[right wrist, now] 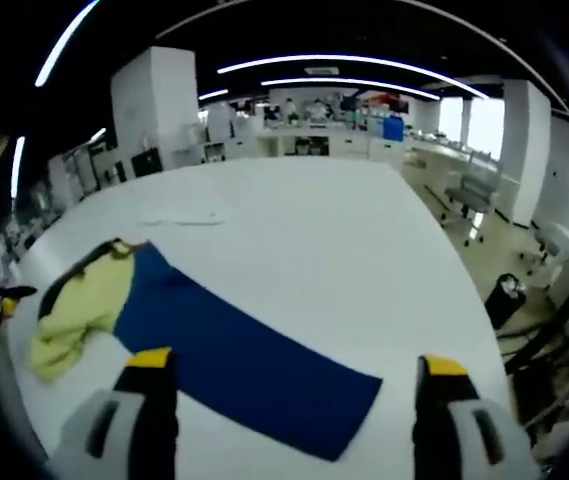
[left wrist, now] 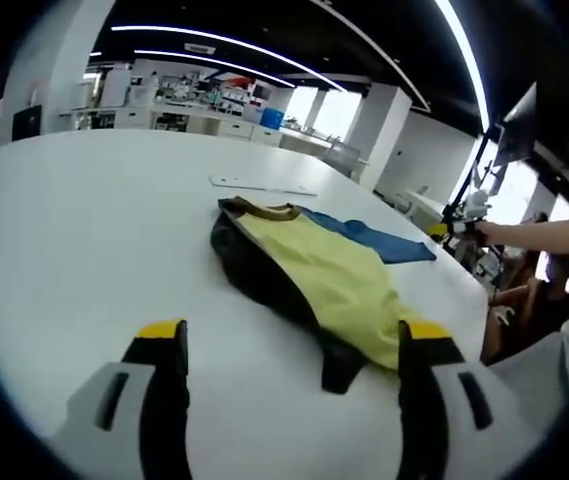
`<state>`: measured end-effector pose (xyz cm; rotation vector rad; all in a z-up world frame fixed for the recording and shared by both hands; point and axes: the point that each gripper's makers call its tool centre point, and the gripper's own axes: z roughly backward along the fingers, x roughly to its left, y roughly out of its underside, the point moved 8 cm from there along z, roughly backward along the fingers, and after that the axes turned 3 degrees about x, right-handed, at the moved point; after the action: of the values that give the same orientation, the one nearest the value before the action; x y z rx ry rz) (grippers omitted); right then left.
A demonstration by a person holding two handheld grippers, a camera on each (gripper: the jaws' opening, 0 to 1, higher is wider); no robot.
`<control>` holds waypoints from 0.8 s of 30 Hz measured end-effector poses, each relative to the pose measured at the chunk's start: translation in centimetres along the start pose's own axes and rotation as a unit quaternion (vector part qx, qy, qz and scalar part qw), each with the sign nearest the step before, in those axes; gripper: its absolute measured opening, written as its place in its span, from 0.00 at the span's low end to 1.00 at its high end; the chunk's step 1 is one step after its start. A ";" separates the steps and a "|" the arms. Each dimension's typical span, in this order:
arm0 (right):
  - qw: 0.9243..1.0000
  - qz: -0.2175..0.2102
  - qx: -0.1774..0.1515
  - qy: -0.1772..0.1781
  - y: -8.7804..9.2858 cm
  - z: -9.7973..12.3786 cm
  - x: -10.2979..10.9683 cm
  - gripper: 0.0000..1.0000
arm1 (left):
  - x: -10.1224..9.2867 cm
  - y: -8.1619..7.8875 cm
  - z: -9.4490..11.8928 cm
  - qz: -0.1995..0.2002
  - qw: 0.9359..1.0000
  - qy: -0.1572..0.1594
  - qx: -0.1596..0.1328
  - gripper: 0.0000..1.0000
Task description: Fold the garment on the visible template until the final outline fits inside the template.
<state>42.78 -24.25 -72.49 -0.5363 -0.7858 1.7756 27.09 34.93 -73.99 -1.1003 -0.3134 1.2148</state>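
Note:
The garment (left wrist: pixel 314 265) lies flat on the white table (left wrist: pixel 94 230). It has a yellow middle, a black side and collar, and a blue part (left wrist: pixel 384 240) spread toward the far right. My left gripper (left wrist: pixel 294 335) is open just short of the garment's near end, with nothing between its jaws. In the right gripper view the blue part (right wrist: pixel 234 365) reaches toward me and the yellow part (right wrist: pixel 79 305) bunches at the left. My right gripper (right wrist: pixel 294 362) hangs open over the blue cloth's near end. A thin white sheet (left wrist: pixel 262 185) (right wrist: pixel 179 213) lies beyond the garment.
A person's arm (left wrist: pixel 539 232) reaches in from the right at the table edge. Chairs (right wrist: pixel 469 200) and a dark bin (right wrist: pixel 504 297) stand on the floor beyond the table's right edge. Lab benches (right wrist: pixel 314 140) line the far wall.

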 end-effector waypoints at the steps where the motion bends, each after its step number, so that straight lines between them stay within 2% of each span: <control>1: 1.000 0.012 0.006 0.002 0.2 0.4 0.7 1.00 | 0.0 0.0 0.0 -0.001 1.000 0.001 0.000 0.84; 7: 0.998 0.066 0.001 -0.023 -0.2 1.3 2.6 1.00 | -0.6 0.6 0.1 -0.011 1.000 0.008 0.009 0.78; 10: 0.995 0.087 -0.013 -0.048 -0.6 2.3 4.3 1.00 | -0.8 1.4 0.1 -0.018 1.000 0.012 0.017 0.78; 12: 0.993 0.099 -0.019 -0.059 -0.5 3.6 6.1 1.00 | -1.2 1.9 0.3 -0.028 0.999 0.013 0.026 0.77; 13: 0.992 0.107 -0.019 -0.065 -0.7 3.1 5.5 1.00 | -1.2 1.9 0.3 -0.030 0.999 0.013 0.028 0.76; 16: 0.989 0.127 -0.023 -0.070 -0.9 4.0 6.8 1.00 | -1.7 2.4 0.4 -0.033 0.999 0.021 0.031 0.70; 19: 0.987 0.136 -0.034 -0.084 -1.2 4.5 7.8 1.00 | -2.6 2.6 0.3 -0.035 0.999 0.025 0.032 0.71; 24: 0.983 0.148 -0.046 -0.096 -1.5 5.4 9.1 1.00 | -3.0 3.2 0.1 -0.063 0.997 0.026 0.043 0.66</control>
<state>37.04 -16.69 -67.59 -0.5717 -0.9636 2.0955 23.96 32.19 -75.50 -1.0208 -0.2846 1.0766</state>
